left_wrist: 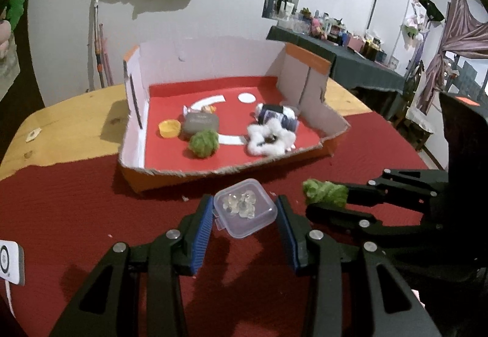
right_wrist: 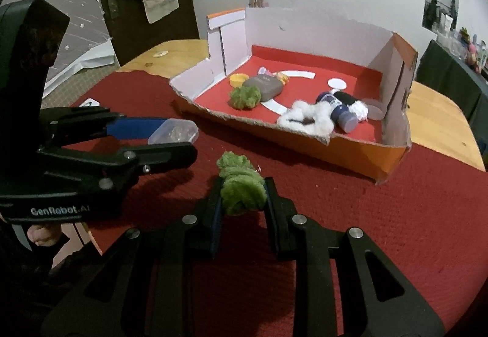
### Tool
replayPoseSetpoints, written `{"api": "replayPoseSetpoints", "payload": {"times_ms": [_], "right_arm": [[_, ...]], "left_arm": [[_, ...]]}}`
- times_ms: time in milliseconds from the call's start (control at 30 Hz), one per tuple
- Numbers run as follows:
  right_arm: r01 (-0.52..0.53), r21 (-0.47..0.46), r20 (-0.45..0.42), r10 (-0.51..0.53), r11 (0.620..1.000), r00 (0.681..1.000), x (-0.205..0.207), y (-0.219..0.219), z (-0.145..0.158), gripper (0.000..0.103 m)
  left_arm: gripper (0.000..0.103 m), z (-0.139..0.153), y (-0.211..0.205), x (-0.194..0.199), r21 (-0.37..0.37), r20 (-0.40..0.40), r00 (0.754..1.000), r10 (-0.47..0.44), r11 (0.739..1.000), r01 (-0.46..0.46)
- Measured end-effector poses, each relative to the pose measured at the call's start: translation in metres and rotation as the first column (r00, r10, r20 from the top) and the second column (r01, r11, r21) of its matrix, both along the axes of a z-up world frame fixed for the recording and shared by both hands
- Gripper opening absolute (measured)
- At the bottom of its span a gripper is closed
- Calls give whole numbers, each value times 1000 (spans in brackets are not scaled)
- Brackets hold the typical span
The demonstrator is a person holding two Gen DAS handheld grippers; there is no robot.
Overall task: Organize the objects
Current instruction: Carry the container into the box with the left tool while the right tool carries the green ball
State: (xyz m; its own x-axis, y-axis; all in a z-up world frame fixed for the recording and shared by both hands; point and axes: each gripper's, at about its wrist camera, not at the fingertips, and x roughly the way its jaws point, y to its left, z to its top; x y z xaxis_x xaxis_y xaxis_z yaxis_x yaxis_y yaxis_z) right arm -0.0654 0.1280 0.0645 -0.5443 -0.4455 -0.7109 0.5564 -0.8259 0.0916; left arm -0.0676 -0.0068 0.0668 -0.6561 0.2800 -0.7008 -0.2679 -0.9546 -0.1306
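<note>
The round wooden table [left_wrist: 73, 120] carries a red cloth [left_wrist: 76, 209] over its near part. An open cardboard box [left_wrist: 308, 75] with a red floor sits toward the table's far edge; its cut-down front wall faces both grippers.

The left wrist view shows the clear plastic case [left_wrist: 244, 209] from above, with small clear pieces inside. The right wrist view shows the same case [right_wrist: 174, 131] side-on only. The left gripper [left_wrist: 244, 215] pinches this case between its blue pads, clear of the cloth and just in front of the box's front wall.

The right gripper [right_wrist: 242, 193] is pressed on a green yarn ball [right_wrist: 242, 187], near the cloth's middle. In the left wrist view, that ball [left_wrist: 323, 192] shows at the fingertips.

Inside the box lie white cotton fluff [right_wrist: 308, 117] and a dark blue bottle [right_wrist: 338, 110] near the front right corner; a grey pouch [right_wrist: 263, 87], a second green yarn ball [right_wrist: 245, 97] and a yellow cap [right_wrist: 238, 79] lie toward the left wall.

The right wrist view alone shows a hand [right_wrist: 42, 235] below the left gripper.
</note>
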Motion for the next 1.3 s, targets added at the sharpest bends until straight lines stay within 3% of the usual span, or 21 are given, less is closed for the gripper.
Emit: {"api": "replayPoseSetpoints", "payload": {"times_ms": [667,1300], "right_arm": [[12,-36,-40,-14,999,999,-35,4,33,23],[9,7,39,-9,1000,999,-78,-4,13,23]], "left_arm": [[43,14,-3,-47,-12,-4,1000,7,1000,-7],[43,-3,-6,-82,-32,56,998,0,999,1]]}}
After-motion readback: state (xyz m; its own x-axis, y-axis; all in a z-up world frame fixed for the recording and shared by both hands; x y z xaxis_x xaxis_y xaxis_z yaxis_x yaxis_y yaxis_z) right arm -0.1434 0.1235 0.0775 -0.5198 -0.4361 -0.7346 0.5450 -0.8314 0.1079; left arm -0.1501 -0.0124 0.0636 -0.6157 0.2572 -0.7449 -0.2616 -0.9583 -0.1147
